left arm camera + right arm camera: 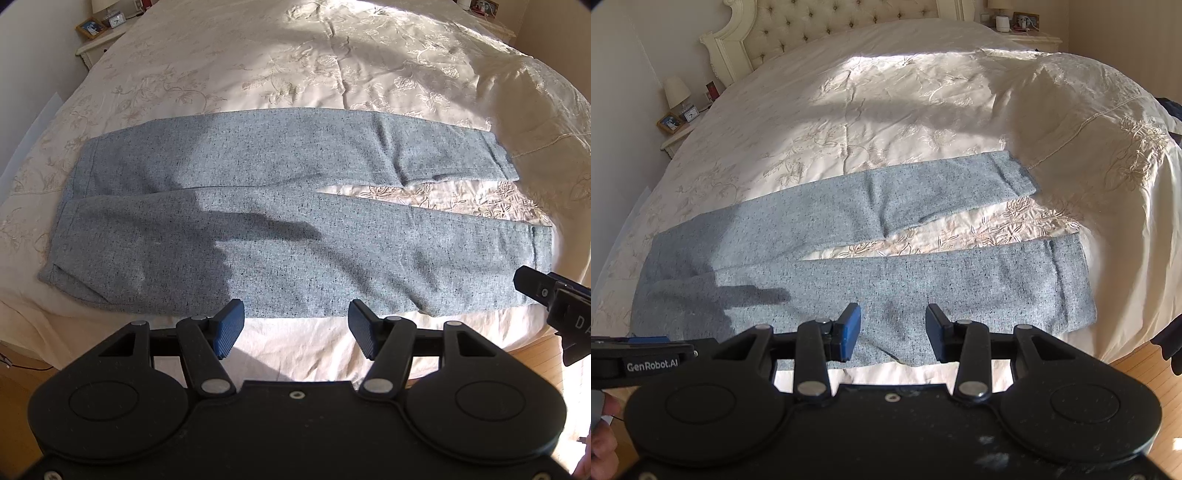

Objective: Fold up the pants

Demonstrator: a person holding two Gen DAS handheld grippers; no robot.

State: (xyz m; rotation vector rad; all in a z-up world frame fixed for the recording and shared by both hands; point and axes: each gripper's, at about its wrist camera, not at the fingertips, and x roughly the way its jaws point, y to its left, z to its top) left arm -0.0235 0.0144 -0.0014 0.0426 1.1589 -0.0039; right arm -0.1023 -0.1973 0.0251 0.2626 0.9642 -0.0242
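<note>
Both tongs hang above the near edge of the bed (pixel 332 55). Left gripper (pixel 295 328) is released, holding nothing; right gripper (pixel 892 336) too. Nothing blocks them. Gray speckled pants (pixel 258 221) lie flat on the cream flowered cover, legs spread apart. A nightstand (pixel 677 136) holds a lamp (pixel 676 92) and clock (pixel 690 115).

Strong sunlight falls across the bed (pixel 332 55) on both my feeds, blowing out the cream bedspread in patches. A hard dark shadow lies over the pants (pixel 258 229), sharp-edged on the grey cloth. Both lenses bow the scene heavily, with dark vignetted corners. Focus holds mid-frame; the nightstand (pixel 677 136) at the rim is soft and dimmer.
</note>
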